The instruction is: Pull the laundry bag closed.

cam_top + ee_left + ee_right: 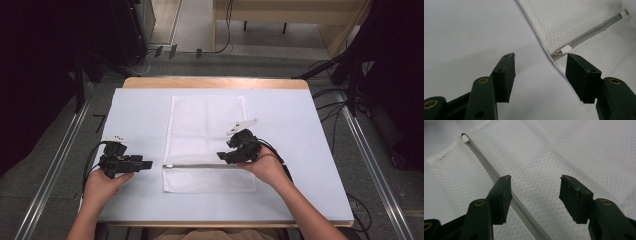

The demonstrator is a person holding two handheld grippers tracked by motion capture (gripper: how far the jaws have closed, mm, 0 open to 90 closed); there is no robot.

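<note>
Bare table (135,107) surrounds the flat mesh bag (207,125).

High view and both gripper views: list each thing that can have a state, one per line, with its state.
Mesh bag: lying flat on the white table cover.
Zipper: closed along its length, slider at the bag's left end.
Left gripper: open, off the bag, holding nothing.
Right gripper: open, over the zipper, holding nothing.

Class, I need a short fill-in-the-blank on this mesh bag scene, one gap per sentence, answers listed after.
1. The white mesh bag lies flat on the ____.
2. The zipper slider sits at the end nearer the ____ claw.
3. The right claw hovers over the bag with its jaws ____.

Missing words: table; left; open
</note>
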